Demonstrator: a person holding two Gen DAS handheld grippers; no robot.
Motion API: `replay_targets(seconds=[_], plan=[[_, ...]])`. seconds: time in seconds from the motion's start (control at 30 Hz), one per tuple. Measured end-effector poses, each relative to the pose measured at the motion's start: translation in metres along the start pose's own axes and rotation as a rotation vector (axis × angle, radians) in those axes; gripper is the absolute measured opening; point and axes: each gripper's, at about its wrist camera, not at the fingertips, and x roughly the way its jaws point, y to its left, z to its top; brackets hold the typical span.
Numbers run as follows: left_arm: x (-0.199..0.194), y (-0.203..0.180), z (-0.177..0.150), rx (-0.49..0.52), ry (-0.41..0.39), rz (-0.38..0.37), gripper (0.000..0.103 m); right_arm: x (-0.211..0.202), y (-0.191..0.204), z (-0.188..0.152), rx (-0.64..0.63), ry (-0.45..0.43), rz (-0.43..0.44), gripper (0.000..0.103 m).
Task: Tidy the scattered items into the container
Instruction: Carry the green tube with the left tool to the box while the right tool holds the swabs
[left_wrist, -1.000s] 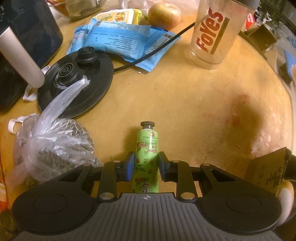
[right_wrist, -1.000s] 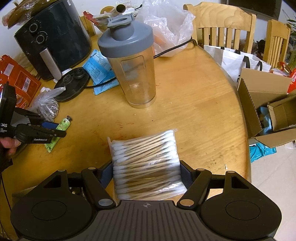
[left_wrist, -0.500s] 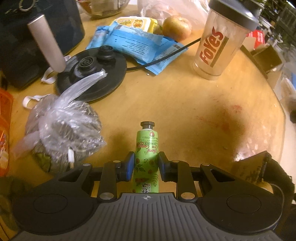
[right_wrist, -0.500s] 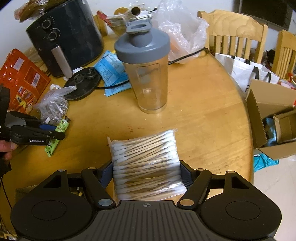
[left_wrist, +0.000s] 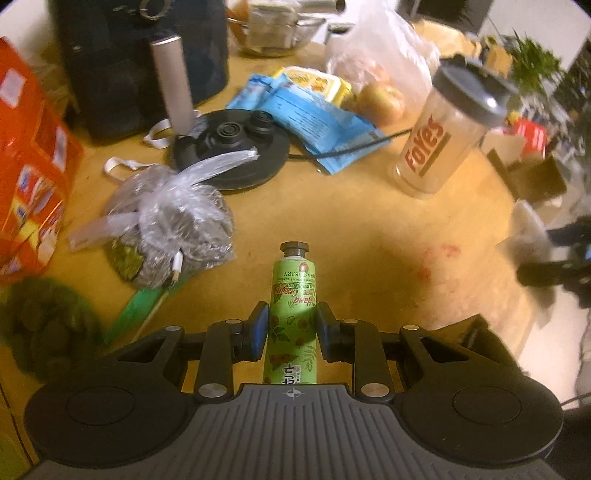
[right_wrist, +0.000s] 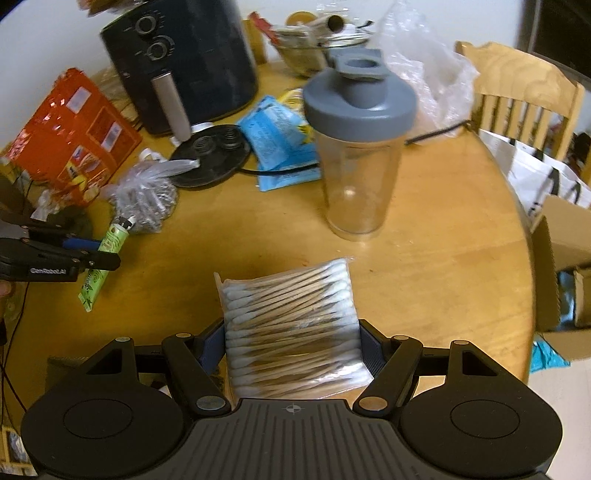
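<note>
A green hand cream tube (left_wrist: 293, 306) hangs cap-forward above the round wooden table (left_wrist: 369, 221), with my left gripper (left_wrist: 291, 326) shut on its middle. The right wrist view shows the same tube (right_wrist: 112, 238) slanting in the left gripper (right_wrist: 101, 254) at the table's left side. My right gripper (right_wrist: 291, 343) is shut on a clear pack of cotton swabs (right_wrist: 291, 314), held above the table's near part. An open cardboard box (right_wrist: 554, 251) stands off the table's right edge.
A clear shaker bottle (right_wrist: 354, 155) with a grey lid stands mid-table. Behind it are a black air fryer (right_wrist: 184, 55), a black kettle base (right_wrist: 210, 151), blue packets (right_wrist: 277, 136), a knotted plastic bag (right_wrist: 144, 195) and an orange pack (right_wrist: 70, 129). Wooden chairs (right_wrist: 517, 92) stand at back right.
My left gripper has risen and rolled with the tube held, so more of the table shows. The right gripper drifted a little with the swab pack still in it.
</note>
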Motion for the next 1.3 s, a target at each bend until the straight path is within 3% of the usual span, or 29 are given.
replay_targets(seconds=[0.57,0.97,1.3], plan=[[-0.067,-0.015,-0.031,-0.195,-0.096,0.018,0.027,-0.012,0.028,0.011,-0.110,0.006,0.069,0.075],[-0.087,-0.037,-0.078,-0.380,-0.092,-0.009,0.027,-0.032,0.050,0.004,-0.140,0.014,0.092,0.075],[-0.084,-0.066,-0.098,-0.395,-0.073,-0.035,0.027,-0.047,0.065,-0.009,-0.174,0.009,0.065,0.075]])
